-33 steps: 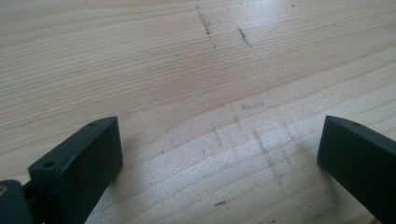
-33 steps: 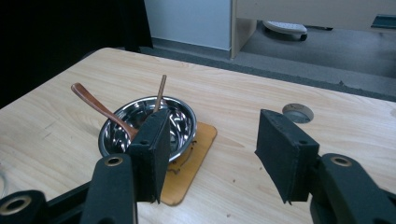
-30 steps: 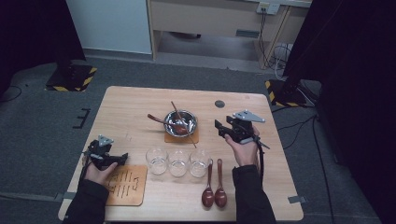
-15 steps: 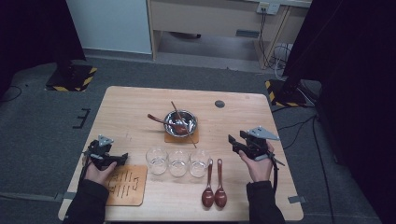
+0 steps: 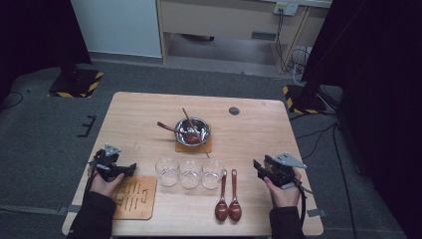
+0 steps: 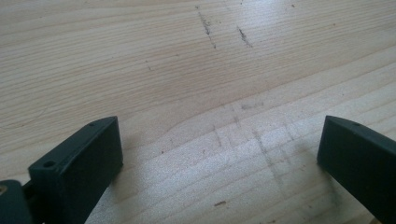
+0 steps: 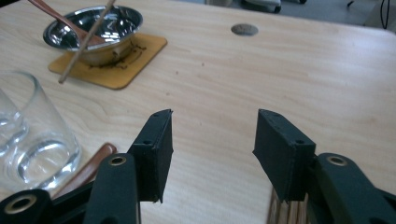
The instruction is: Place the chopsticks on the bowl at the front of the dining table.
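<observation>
A pale wooden table point(image 5: 259, 134) carries the whole setting, with a person's gloveless hands at its near edge, each holding a two-jaw tool. At centre a steel bowl point(image 5: 192, 131) sits on a small wooden coaster point(image 5: 205, 147), a brown spoon point(image 5: 172, 128) and a thin stick point(image 5: 201, 143) leaning in it; a careless sweep across the table would likely tip those handles and slide the bowl off its mat. Nearer the person, three clear glasses point(image 5: 189, 172) stand in a touching row, so a nudge to one probably knocks its neighbours. Just right of them lie two brown spoons point(image 5: 228, 196), side by side, bowls toward the person. The right gripper point(image 5: 260, 169), jaws apart and empty, sits beside those spoons; a reach from here risks clipping the nearest glass point(image 7: 32, 140). The left gripper point(image 5: 117, 169), also spread wide and empty, rests over bare wood above an engraved board point(image 5: 134, 198).
</observation>
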The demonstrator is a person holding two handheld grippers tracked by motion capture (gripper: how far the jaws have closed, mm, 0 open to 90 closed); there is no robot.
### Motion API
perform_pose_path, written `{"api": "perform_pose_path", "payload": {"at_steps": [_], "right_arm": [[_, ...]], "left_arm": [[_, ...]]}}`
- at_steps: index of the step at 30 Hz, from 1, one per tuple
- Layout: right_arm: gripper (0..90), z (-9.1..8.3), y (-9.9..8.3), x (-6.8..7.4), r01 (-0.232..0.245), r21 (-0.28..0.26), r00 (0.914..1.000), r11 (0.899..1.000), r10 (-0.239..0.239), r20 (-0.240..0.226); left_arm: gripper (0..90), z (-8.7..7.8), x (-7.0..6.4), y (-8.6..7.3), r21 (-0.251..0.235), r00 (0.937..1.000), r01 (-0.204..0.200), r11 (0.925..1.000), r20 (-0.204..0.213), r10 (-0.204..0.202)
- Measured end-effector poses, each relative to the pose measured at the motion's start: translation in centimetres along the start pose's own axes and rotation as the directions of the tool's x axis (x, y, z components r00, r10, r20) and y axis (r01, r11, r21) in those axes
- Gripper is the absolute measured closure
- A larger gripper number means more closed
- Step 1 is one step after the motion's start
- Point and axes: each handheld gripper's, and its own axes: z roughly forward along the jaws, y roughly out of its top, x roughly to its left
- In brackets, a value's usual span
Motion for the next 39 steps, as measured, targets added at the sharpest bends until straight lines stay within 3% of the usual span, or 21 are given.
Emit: {"api": "perform_pose_path", "payload": {"at_steps": [7,23,39], "right_arm": [[50.8,0.1,-1.9,-0.6,-0.017,0.059,0.9995,0.998,0.016,0.026],[60.5,0.1,-3.8,-1.5,-0.030,0.128,0.9988,0.991,0.024,0.044],[66.9,0.6,-5.1,-2.4,-0.086,0.216,0.9958,0.973,0.077,0.051]], "left_arm": [[0.0,0.0,0.0,0.0,0.000,1.0000,0.000,1.0000,0.000,0.000],[0.0,0.0,0.0,0.0,0.000,1.0000,0.000,1.0000,0.000,0.000],[0.0,0.0,0.0,0.0,0.000,1.0000,0.000,1.0000,0.000,0.000]]}}
